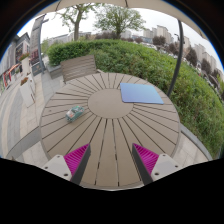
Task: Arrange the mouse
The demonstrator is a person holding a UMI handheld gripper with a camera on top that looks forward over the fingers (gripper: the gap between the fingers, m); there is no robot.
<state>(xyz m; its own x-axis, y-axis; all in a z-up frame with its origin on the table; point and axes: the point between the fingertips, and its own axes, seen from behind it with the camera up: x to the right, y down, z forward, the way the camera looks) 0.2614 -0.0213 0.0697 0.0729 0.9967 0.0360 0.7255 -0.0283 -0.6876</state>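
Gripper view: a round wooden table (105,125) made of slats that fan out from a central disc, outdoors on a paved terrace with a hedge (165,65) and trees behind. The gripper (112,158) sits low at the near rim of the table, its two fingers spread wide apart with nothing between them; the pink pads (77,157) face each other across bare slats.

The mouse (73,114), small and pale, lies on the left half of the table, ahead of the fingers and off to their left. Its long axis cannot be made out. A blue mouse mat (140,93) lies flat on the right half, beyond the fingers, well apart from the mouse.

A wooden chair (78,67) stands past the far left rim. The slats between the fingers and the mouse carry nothing, so the approach looks open; the mouse lies fairly near the left rim.
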